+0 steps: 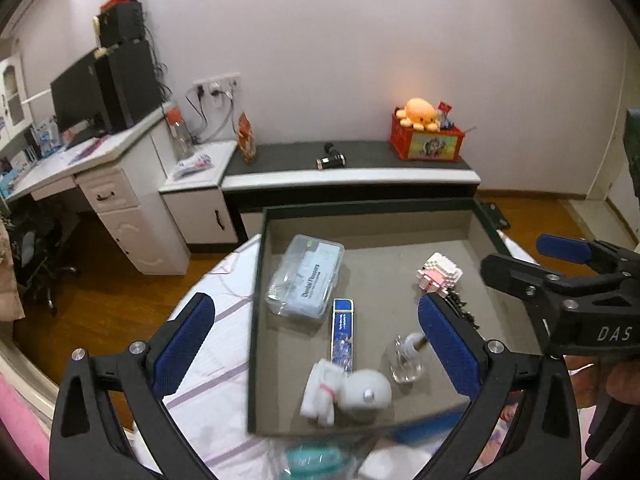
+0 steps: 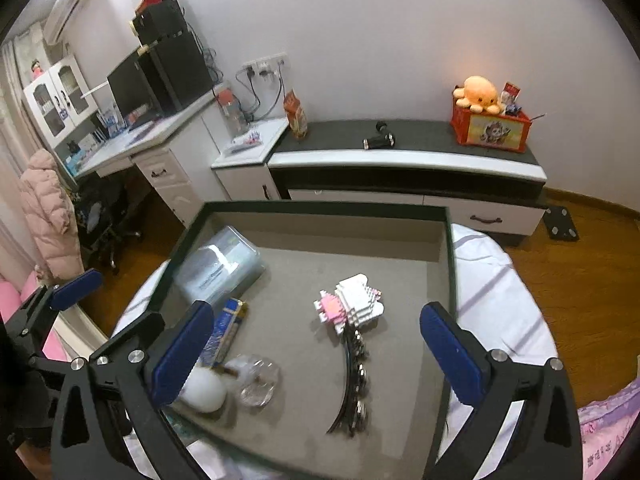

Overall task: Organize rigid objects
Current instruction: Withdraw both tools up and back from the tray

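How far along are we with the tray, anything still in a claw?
Done, by the look of it: the floss box, blue pack, block model, black chain, glass piece and white round piece all lie inside the tray. In hand: nothing; the left claw and right claw are open and empty. Left: cannot tell; something teal shows blurred outside the tray's near edge.

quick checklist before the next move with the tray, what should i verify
1. Left gripper empty, jaws wide: ok.
2. Right gripper empty, jaws wide: ok.
3. Tray resting flat on the bed: ok.
4. Items inside the tray, namely plastic box, blue stick, block toy, black chain, glass jar, white ball: ok.
5. More items left outside the tray: cannot tell, near edge is blurred.
6. Jar upright: cannot tell.
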The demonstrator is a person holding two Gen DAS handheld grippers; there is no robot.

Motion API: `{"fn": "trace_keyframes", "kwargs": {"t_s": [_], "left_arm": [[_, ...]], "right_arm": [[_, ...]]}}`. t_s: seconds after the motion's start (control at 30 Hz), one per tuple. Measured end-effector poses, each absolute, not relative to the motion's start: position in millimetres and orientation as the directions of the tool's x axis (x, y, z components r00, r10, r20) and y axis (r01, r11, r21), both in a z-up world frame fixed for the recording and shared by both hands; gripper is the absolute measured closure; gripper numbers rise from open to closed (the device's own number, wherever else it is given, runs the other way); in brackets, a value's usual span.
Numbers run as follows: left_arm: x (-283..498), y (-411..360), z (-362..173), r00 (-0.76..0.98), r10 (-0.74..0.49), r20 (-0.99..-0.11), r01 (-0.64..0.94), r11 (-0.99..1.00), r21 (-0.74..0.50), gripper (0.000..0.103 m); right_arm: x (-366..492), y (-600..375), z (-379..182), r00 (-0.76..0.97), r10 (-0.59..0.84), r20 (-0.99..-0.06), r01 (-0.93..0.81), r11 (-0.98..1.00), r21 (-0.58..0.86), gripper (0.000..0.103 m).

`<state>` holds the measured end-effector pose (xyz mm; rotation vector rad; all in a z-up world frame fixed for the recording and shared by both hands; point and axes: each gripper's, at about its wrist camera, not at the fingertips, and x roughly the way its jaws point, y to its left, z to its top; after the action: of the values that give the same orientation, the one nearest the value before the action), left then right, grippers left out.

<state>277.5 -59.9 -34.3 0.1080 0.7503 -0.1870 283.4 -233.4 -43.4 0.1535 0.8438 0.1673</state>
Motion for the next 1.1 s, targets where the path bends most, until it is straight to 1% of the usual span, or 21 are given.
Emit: {"fn": "trace_keyframes", "kwargs": {"t_s": [0.23,0.43,0.63,0.87,0.97,1.1], "left_arm": [[200,-35,1,0.791,-0.100,-0.603,0.167,0.984,0.056,0.000],[144,-14,6,0.824,-0.081,-0.560,0.127,0.991,0.043,0.000],[106,-4,-5,0.827,-0.047,-0.560,0.082,0.996,0.039,0.000],[74,-6,-23,0.817,-0.043,-0.575,0.072,0.997,0.028,0.000],[63,-7,-34,0.816,-0.031,-0.578,0.067,0.997,0.042,0.000],[59,-3,-49,0.794,-0.030,-0.607,0.060,0.998,0.029,0.000]], "right_arm": [[211,-226,-10,0.726,0.184,-0.663,-0.091,0.981,0.172,0.000],[155,-220,1,0.774,0.157,-0.614,-0.077,0.985,0.155,0.000],[108,-211,1,0.795,0.141,-0.589,-0.072,0.988,0.139,0.000],[65,-209,-5,0.812,0.134,-0.568,-0.067,0.988,0.138,0.000],[50,-206,-14,0.810,0.110,-0.576,-0.045,0.991,0.126,0.000],[44,-211,-38,0.777,0.131,-0.616,-0.036,0.986,0.165,0.000]]}}
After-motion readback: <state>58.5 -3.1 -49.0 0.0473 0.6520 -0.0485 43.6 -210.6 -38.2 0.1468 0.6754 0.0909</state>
